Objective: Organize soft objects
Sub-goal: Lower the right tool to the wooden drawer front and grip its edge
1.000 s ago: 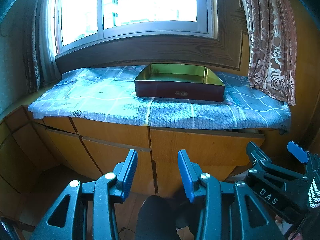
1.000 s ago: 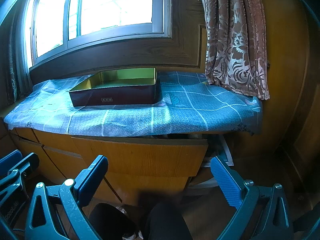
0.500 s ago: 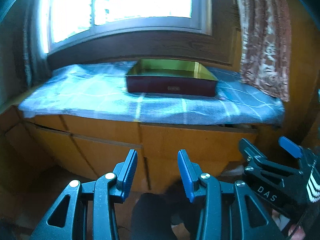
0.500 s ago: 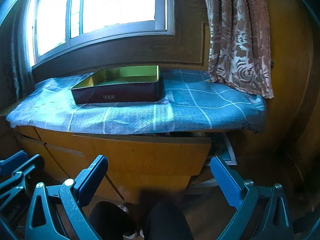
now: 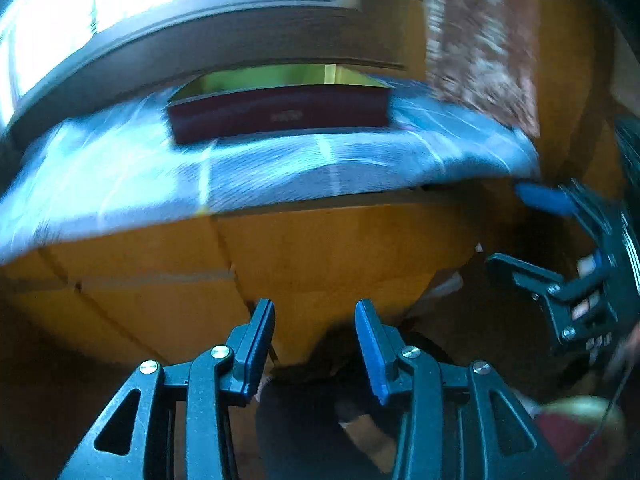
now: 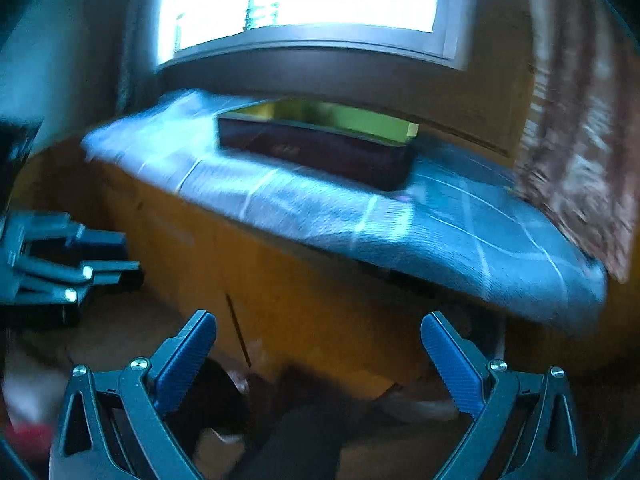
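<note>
A dark red box (image 5: 280, 114) with a gold inside sits open on a blue checked cloth (image 5: 120, 176) under the window; the right wrist view has the same box (image 6: 320, 148). My left gripper (image 5: 315, 340) is open, nothing between its blue pads, low in front of the wooden cabinet. My right gripper (image 6: 319, 354) is open wider, also empty, and shows in the left wrist view (image 5: 560, 248) at the right edge. Dark soft shapes (image 6: 304, 408) lie on the floor below the fingers, blurred. Both views are smeared by motion.
Wooden cabinet doors (image 5: 328, 256) stand under the cloth-covered ledge. A patterned curtain (image 5: 484, 48) hangs at the right. A red and yellowish blurred object (image 5: 576, 424) lies low at the right. The left gripper's frame (image 6: 60, 264) appears at the left edge of the right wrist view.
Both grippers have dropped and tilted downwards and rolled; the ledge and box now sit higher and slanted in both views. Neither gripper's jaw gap has changed.
</note>
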{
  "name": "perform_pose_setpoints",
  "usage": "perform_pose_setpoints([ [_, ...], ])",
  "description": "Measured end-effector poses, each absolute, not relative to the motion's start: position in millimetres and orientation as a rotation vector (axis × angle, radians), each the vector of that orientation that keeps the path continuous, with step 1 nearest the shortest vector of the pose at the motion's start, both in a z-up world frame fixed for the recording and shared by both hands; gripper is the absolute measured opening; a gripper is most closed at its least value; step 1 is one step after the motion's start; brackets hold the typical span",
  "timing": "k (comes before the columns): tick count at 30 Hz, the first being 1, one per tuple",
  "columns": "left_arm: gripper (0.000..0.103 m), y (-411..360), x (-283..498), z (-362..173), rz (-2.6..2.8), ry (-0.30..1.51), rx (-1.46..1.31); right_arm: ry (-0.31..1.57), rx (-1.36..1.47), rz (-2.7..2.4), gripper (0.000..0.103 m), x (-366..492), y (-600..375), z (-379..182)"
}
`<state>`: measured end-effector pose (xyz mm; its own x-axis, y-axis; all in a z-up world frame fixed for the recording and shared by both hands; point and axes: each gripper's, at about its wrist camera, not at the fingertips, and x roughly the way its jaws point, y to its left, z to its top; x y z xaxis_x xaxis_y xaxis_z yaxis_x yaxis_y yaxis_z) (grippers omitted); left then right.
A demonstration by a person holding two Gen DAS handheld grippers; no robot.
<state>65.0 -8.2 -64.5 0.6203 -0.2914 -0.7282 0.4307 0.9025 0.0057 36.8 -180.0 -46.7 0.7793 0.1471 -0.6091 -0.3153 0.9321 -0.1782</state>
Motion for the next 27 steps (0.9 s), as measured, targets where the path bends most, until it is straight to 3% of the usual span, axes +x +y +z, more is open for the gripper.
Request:
perform_pose_setpoints([
  [7,0.042,-19,101,-83,-0.598,0.883,0.305,0.751,-0.47,0.463,0.103,71,-185,-73],
  [9,0.061,-18,113,-86,-0.707,0.925,0.279,0.748,-0.512,0.473,0.103,78,-186,-76],
  [10,0.064,-16,118,-86,-0.718,0.942,0.257,0.75,-0.524,0.483,0.103,79,-185,-77],
  [27,0.066,-44,127,-73,-0.847,0.75,0.536,0.932,-0.691,0.641,0.103,123,-166,-84],
])
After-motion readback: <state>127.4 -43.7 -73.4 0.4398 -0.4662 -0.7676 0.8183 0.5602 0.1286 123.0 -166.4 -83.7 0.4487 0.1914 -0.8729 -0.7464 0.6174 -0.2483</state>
